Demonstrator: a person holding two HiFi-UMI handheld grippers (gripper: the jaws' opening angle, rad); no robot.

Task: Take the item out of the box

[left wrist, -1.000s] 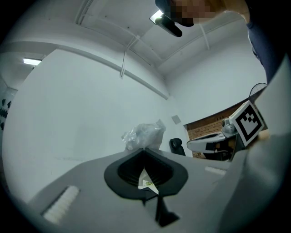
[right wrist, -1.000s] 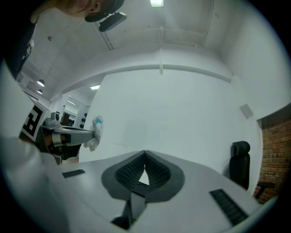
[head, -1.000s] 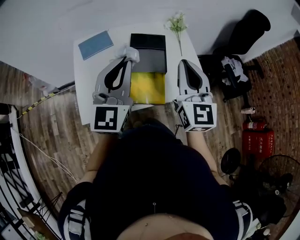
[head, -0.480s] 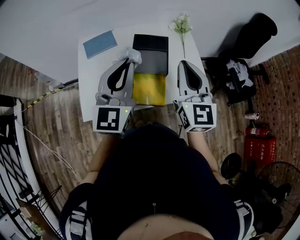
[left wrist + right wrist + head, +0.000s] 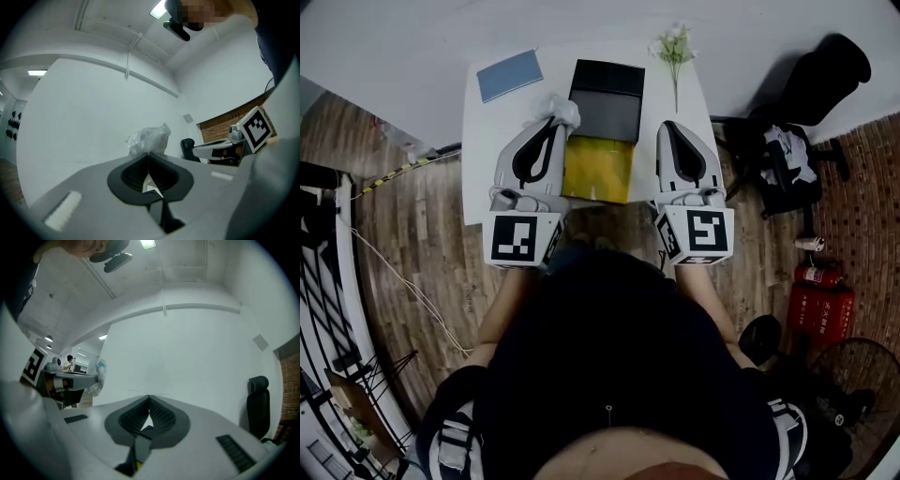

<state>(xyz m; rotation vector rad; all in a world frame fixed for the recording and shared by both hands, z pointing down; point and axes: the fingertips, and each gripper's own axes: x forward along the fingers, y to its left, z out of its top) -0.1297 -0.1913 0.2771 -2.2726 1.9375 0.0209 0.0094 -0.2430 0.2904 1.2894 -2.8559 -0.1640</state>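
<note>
My left tongs (image 5: 551,123) are pressed together on a crumpled clear-plastic item (image 5: 560,107), pinching a fold of it right at the tips. In the left gripper view the tongs (image 5: 149,157) meet in a tight line. The plastic item (image 5: 148,139) bunches up just beyond them, seen against the white wall. From the head view the item sits at the far end of these tongs, just beside the left edge of the box (image 5: 607,77) and outside it, over the white table (image 5: 486,159). The box is black at its far end, grey in the middle and yellow at the near end. It lies between my two tongs. My right tongs (image 5: 667,126) are to the right of the box, apart from the item. In the right gripper view they (image 5: 149,401) are pressed together with nothing between them. A blue booklet (image 5: 509,75) lies at the far left of the table and a flower sprig (image 5: 675,47) at the far right.
</note>
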